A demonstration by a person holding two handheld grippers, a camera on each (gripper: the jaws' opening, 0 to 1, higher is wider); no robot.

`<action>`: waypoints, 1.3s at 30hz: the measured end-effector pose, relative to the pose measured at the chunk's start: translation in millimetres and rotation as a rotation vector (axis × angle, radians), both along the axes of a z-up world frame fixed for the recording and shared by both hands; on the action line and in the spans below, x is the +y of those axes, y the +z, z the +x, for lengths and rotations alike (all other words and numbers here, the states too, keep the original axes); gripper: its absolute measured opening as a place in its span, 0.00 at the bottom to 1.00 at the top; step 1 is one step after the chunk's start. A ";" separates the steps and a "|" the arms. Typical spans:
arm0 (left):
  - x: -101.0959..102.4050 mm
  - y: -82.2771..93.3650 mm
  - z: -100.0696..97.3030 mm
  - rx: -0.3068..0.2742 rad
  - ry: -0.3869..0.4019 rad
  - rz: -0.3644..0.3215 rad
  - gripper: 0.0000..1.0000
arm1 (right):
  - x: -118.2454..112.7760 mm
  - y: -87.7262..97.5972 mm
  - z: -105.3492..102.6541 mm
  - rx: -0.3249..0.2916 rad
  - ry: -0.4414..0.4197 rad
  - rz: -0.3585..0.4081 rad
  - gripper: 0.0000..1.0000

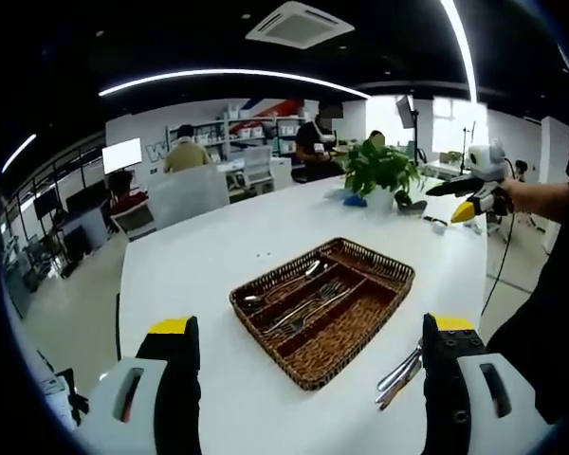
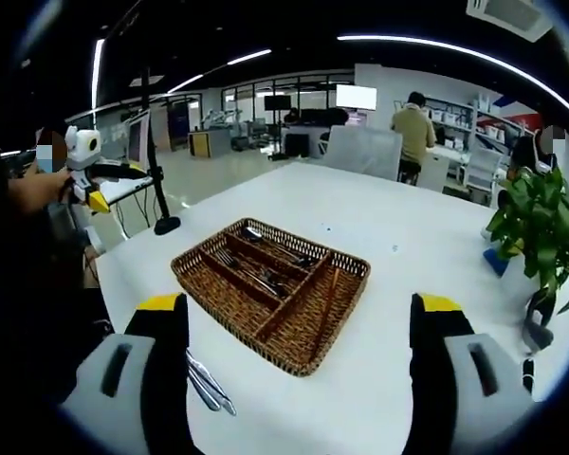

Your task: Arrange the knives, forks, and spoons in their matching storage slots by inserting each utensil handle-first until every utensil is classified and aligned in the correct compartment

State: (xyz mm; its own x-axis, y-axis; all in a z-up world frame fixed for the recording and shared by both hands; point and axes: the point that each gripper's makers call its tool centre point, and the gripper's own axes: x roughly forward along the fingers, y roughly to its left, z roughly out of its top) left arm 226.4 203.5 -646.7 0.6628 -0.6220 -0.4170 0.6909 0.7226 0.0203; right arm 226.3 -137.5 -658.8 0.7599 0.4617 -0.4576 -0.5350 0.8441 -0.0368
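A brown wicker tray (image 1: 351,327) (image 2: 294,365) with long slots lies in the middle of the white table. Spoons (image 1: 283,284) (image 2: 283,248) lie in its far slot and forks (image 1: 313,308) (image 2: 254,273) in the slot beside that; the nearer slots look bare. Loose metal utensils (image 1: 398,374) (image 2: 209,384) lie on the table just outside the tray's near corner. My left gripper (image 1: 313,327) and my right gripper (image 2: 299,308) both hover before the tray, open, with nothing between the jaws. The right gripper (image 1: 474,190) also appears at the right edge of the left gripper view, and the left gripper (image 2: 85,175) at the left edge of the right gripper view.
A potted plant (image 1: 384,171) (image 2: 541,227) and a small blue object (image 1: 354,200) (image 2: 496,261) stand at the table's far end. A grey chair (image 1: 185,194) is pushed up to the far side. A stand (image 2: 161,223) rises from the floor off the table's edge. People sit at desks behind.
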 end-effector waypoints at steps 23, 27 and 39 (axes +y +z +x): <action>12.1 2.1 -24.9 0.007 0.004 0.051 0.99 | 24.2 -13.6 1.4 -0.008 0.085 -0.027 1.00; 20.1 7.4 -29.8 0.003 0.020 0.050 0.99 | 41.2 -11.6 1.8 -0.024 0.132 -0.039 1.00; 24.0 12.2 -36.2 0.005 0.022 0.048 0.99 | 108.3 -21.4 -5.8 -0.031 0.314 -0.038 0.99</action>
